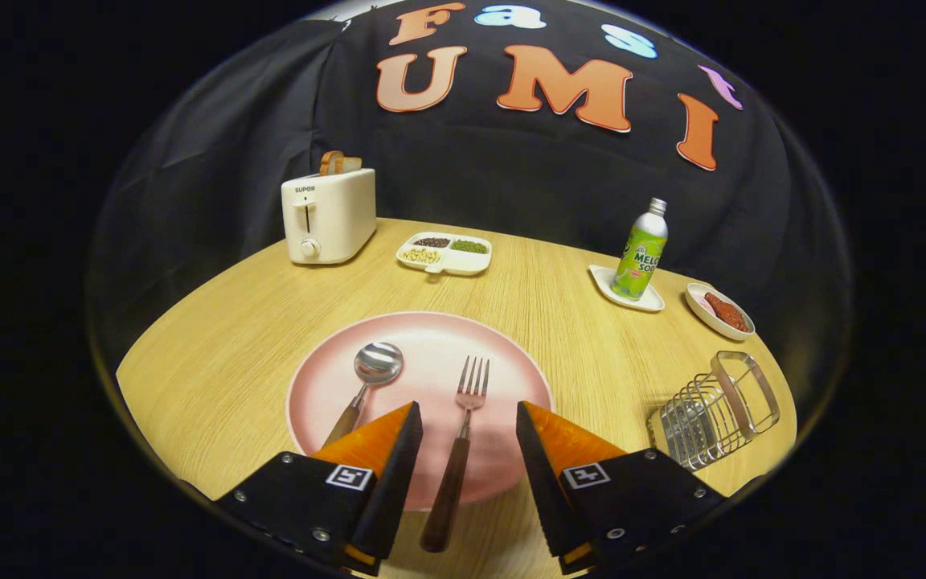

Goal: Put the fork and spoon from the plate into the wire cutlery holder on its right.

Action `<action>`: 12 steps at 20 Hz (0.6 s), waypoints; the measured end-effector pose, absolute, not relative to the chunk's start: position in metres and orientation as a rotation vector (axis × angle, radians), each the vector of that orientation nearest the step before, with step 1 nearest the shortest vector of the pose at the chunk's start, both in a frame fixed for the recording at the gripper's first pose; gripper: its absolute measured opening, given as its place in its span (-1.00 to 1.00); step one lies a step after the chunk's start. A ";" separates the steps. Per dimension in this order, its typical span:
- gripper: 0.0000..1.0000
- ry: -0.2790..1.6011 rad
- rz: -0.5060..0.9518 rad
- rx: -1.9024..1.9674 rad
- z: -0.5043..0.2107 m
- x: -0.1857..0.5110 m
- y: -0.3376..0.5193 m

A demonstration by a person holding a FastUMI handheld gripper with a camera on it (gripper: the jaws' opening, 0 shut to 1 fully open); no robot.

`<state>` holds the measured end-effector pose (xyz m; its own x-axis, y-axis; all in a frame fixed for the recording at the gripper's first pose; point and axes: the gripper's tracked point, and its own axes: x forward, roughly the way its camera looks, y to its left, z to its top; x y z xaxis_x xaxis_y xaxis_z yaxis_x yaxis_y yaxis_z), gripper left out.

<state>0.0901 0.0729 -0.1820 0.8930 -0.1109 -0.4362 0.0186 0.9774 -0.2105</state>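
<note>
On the round wooden tabletop point(214, 378), a pink plate point(431, 338) near the front edge carries a spoon point(366, 378) and fork point(459, 446). The wire cutlery holder point(712, 410) sits at the right edge. The gripper point(469, 418) gapes wide, holding nothing, fingers flanking the fork's handle.

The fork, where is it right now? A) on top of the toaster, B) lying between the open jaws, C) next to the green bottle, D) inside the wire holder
B: the fork lies on the pink plate with its handle running between the open jaws of the gripper, which do not touch it; the wire holder to the right has no cutlery in it.
</note>
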 end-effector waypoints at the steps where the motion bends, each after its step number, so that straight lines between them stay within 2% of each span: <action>1: 0.30 0.479 -0.071 -0.196 -0.186 0.091 0.073; 3: 0.06 0.523 -0.077 -0.177 -0.194 0.091 0.073; 8: -0.22 0.588 -0.085 -0.171 -0.205 0.090 0.071; 12: -0.59 0.605 -0.100 -0.152 -0.208 0.091 0.072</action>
<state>0.0909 0.0721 -0.2078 0.8181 -0.1381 -0.5583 0.0490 0.9839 -0.1716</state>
